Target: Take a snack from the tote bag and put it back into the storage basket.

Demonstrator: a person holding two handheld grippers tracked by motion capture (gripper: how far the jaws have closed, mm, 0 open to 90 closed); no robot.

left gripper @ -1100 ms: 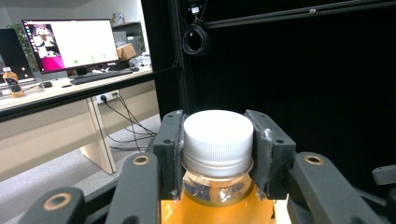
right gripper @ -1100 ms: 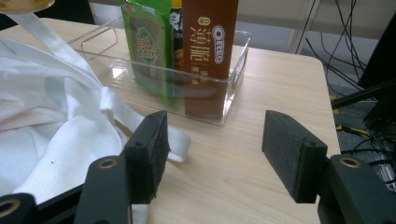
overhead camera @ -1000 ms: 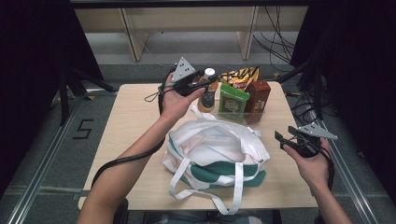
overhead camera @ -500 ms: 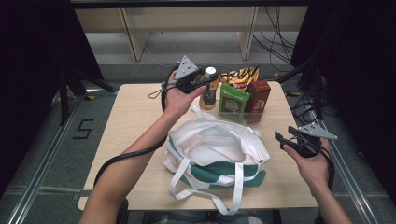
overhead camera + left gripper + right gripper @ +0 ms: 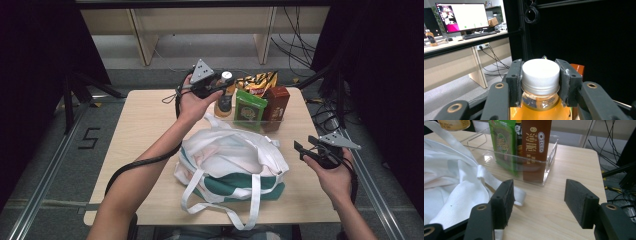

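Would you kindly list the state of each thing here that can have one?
Bottle: capped, upright, gripped at the cap.
Left gripper: shut on the cap.
Right gripper: open, holding nothing.
Tote bag: lying slumped, mouth open.
Clear bin: holds upright packets.
Brown box: upright, closed.
Green packet: upright, sealed.

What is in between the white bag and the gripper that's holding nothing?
In the high view, bare tabletop separates the white bag from the right gripper. In the right gripper view, a bag strap lies just past its open jaws.
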